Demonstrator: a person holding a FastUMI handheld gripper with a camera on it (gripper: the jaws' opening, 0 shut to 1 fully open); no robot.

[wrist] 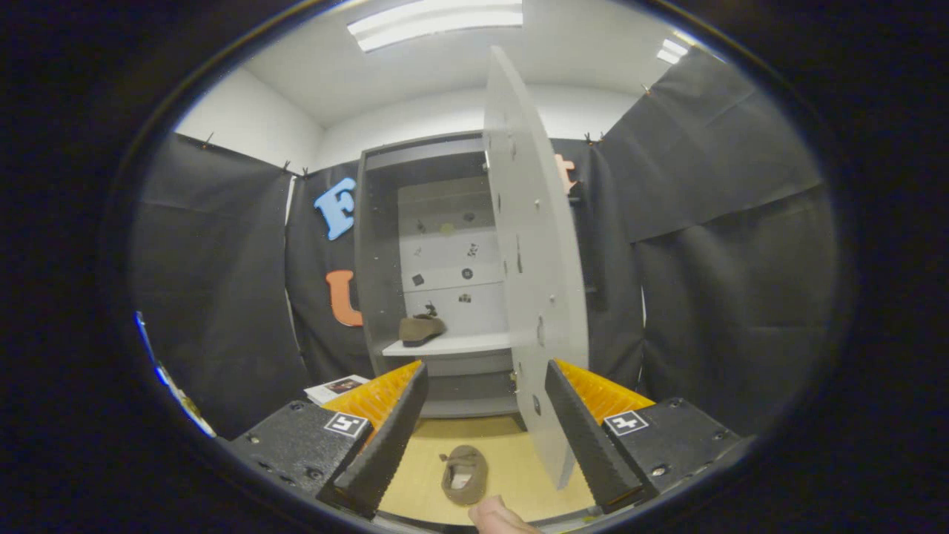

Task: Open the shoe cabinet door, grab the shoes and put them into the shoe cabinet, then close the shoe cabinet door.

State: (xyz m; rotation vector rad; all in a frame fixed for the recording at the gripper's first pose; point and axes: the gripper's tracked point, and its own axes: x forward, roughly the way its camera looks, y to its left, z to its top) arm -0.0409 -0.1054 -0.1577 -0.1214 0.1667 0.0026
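Gripper [485,434] fingers spread apart, holding nothing, aimed level at the cabinet, a fingertip [498,517] at 6 o'clock, one shoe [465,475] on the floor between the fingers, open door [535,259] at 1 o'clock, second shoe [421,328] on the cabinet shelf [452,345] at 12 o'clock beyond.

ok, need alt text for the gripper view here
The open gripper hangs over a brown slipper-style shoe on the wood floor, jaws apart. Beyond it, a grey shoe cabinet stands with its door swung open and a matching shoe on the shelf.
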